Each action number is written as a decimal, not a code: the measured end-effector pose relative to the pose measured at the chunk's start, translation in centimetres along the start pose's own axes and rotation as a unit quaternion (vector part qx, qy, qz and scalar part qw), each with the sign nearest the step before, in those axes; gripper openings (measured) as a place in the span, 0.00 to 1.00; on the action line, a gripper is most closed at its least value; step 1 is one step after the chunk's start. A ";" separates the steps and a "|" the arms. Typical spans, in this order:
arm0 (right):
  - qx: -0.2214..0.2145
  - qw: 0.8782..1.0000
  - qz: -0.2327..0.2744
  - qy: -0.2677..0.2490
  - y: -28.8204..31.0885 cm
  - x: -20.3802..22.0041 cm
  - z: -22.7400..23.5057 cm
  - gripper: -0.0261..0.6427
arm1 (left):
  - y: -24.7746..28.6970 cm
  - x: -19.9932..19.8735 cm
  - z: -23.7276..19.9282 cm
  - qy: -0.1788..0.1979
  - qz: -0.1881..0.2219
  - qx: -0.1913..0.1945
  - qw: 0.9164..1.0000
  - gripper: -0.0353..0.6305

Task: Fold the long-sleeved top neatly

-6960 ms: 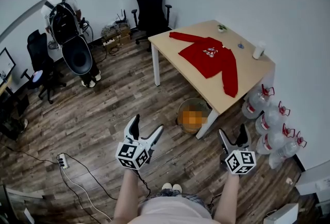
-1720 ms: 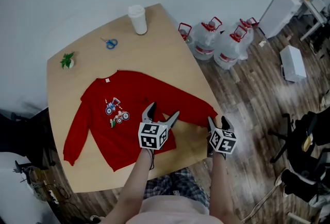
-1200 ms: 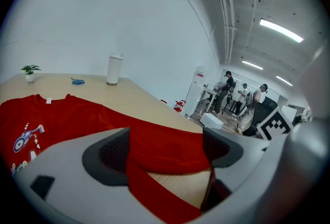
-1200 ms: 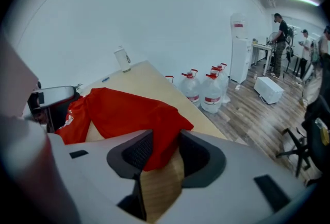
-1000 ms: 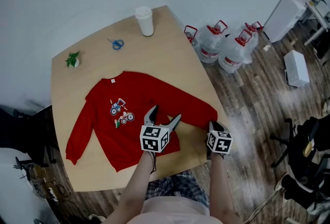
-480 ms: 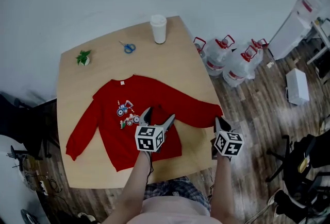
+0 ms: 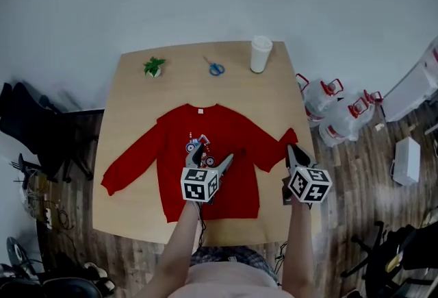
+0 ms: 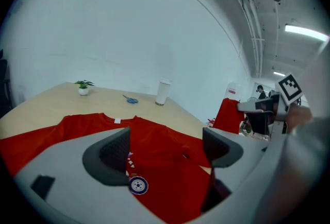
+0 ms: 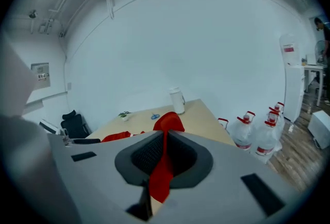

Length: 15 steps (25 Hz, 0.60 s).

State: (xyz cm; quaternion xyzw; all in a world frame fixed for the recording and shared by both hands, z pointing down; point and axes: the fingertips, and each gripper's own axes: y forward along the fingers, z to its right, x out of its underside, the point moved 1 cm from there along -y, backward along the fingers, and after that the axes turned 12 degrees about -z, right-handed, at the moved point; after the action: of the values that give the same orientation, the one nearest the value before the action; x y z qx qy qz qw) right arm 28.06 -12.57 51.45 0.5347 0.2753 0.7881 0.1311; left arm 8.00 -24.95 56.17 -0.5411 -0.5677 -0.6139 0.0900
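Sleeve (image 7: 274,149) cuff sat clamped in the right gripper (image 7: 295,153), jaws closed on it, just right of the top (image 7: 239,180) spread flat on the table (image 7: 137,84); the sleeve ran leftward into that top, over which the left gripper (image 7: 212,156) hovered wide open, empty.

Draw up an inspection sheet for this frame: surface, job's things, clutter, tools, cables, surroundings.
Surface: wooden table, bare round the top.
Job's things: red top flat, print up; one sleeve lifted at its cuff.
Clutter: plant, scissors, cup along the far edge.
Tools: left tool open over the top, holding nothing; right tool shut on that sleeve.
Cables: loose cables on the floor, left of the table.
Surroundings: jugs and white box right; dark chair left.
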 end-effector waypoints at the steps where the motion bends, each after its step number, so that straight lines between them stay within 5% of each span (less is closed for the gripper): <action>1: -0.010 1.000 0.000 -0.010 0.8 -0.7 -1.1 0.08 | -0.4 -0.1 -0.8 -0.003 0.001 -0.006 1.000 0.71; 15: -0.142 0.982 -0.015 -0.128 11.7 -5.7 -16.8 0.08 | -5.2 -0.3 -12.0 -0.036 0.021 -0.077 0.996 0.71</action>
State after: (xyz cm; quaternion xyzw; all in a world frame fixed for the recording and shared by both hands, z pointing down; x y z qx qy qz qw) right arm 15.98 -29.91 49.10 0.6028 0.1500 0.7424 0.2512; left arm -2.39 -32.88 55.55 -0.5801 -0.5102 -0.6337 0.0408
